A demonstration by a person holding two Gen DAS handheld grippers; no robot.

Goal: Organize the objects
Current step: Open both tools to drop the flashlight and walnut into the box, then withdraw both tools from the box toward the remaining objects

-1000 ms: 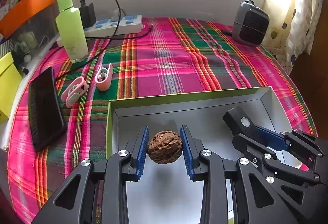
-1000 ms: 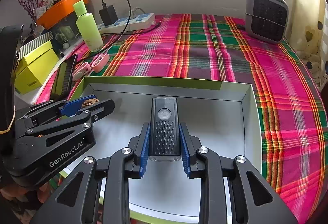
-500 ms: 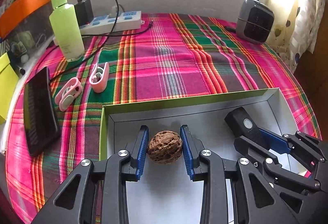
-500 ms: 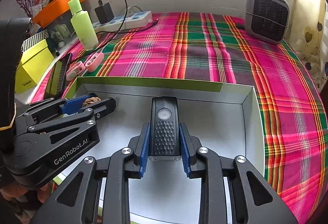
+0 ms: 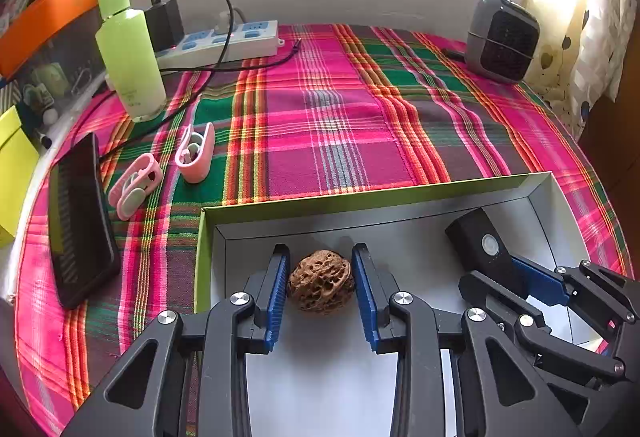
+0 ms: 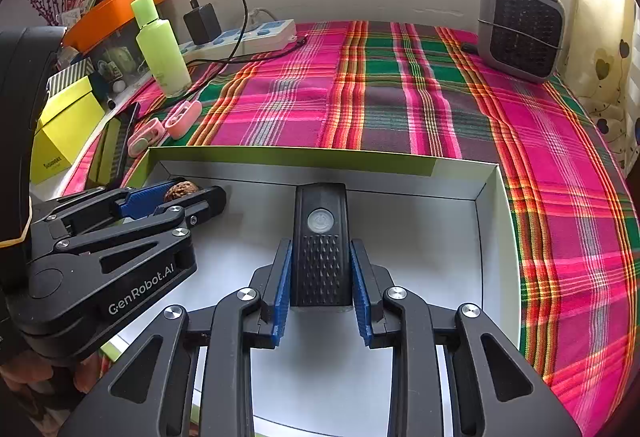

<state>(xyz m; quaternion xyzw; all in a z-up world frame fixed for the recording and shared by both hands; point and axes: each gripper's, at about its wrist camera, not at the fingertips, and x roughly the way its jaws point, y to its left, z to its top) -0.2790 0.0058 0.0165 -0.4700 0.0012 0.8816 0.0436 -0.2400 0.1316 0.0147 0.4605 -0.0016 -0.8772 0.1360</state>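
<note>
A shallow white box with a green rim (image 5: 360, 197) lies on the plaid cloth near me. My left gripper (image 5: 320, 251) is shut on a brown wrinkled walnut (image 5: 321, 287) over the box's left side; a shadow shows beneath the nut. My right gripper (image 6: 320, 243) is shut on a black oblong light with a round button (image 6: 320, 237), held over the middle of the box. In the left wrist view the light (image 5: 480, 241) and the right gripper (image 5: 496, 269) sit at the right. The right wrist view has the left gripper (image 6: 192, 193) and the walnut (image 6: 182, 189) at its left.
Left of the box lie a black phone (image 5: 80, 221) and two pink clips (image 5: 196, 153) (image 5: 136, 185). A green bottle (image 5: 128, 49) and a power strip (image 5: 224, 39) with a cable stand at the back left, a grey heater (image 5: 502, 37) at the back right, a yellow box (image 6: 64, 133) at the far left.
The left wrist view has shifted slightly, so the table's left side shows a little more. Both grips look the same, and the right gripper has not moved.
</note>
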